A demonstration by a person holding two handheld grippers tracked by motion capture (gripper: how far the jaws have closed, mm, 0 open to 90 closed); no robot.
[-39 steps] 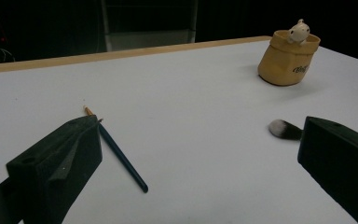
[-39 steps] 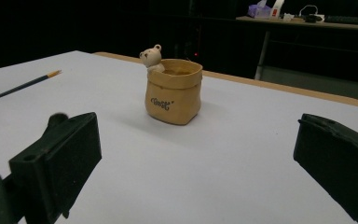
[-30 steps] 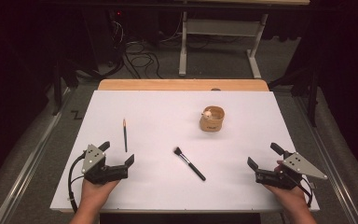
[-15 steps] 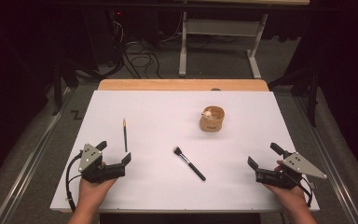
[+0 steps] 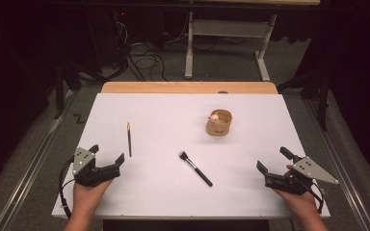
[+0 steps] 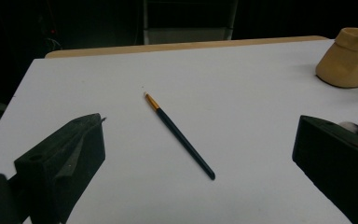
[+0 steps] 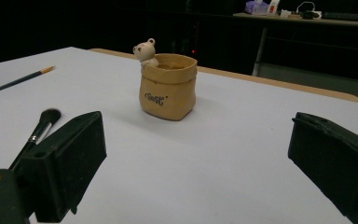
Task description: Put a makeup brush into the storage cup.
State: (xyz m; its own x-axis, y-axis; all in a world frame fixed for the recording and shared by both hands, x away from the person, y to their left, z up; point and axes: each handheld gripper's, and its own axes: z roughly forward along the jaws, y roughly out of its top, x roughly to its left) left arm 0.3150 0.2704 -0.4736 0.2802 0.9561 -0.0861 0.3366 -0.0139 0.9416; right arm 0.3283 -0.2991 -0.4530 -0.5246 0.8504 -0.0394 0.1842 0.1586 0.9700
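A thin dark paintbrush (image 5: 129, 139) (image 6: 179, 135) with a gold ferrule lies on the white table (image 5: 164, 115), just beyond my left gripper (image 5: 108, 152) (image 6: 200, 126), whose jaws stand open and empty. A black makeup brush (image 5: 196, 169) (image 7: 39, 130) lies in the middle near the front. Farther back right stands a tan pot (image 5: 219, 122) (image 7: 168, 88) (image 6: 349, 58) with a small bear figure (image 7: 145, 50) on its rim. My right gripper (image 5: 271, 159) (image 7: 198, 121) rests at the front right, open and empty, and faces the pot.
A wooden strip (image 5: 188, 87) runs along the table's far edge. Beyond it are a metal desk frame (image 5: 226, 33) and cables (image 5: 144, 57) on the floor. Metal rails (image 5: 33, 159) flank the table on both sides.
My left gripper has shifted slightly to the left, away from the thin paintbrush. The right gripper and the objects have stayed put.
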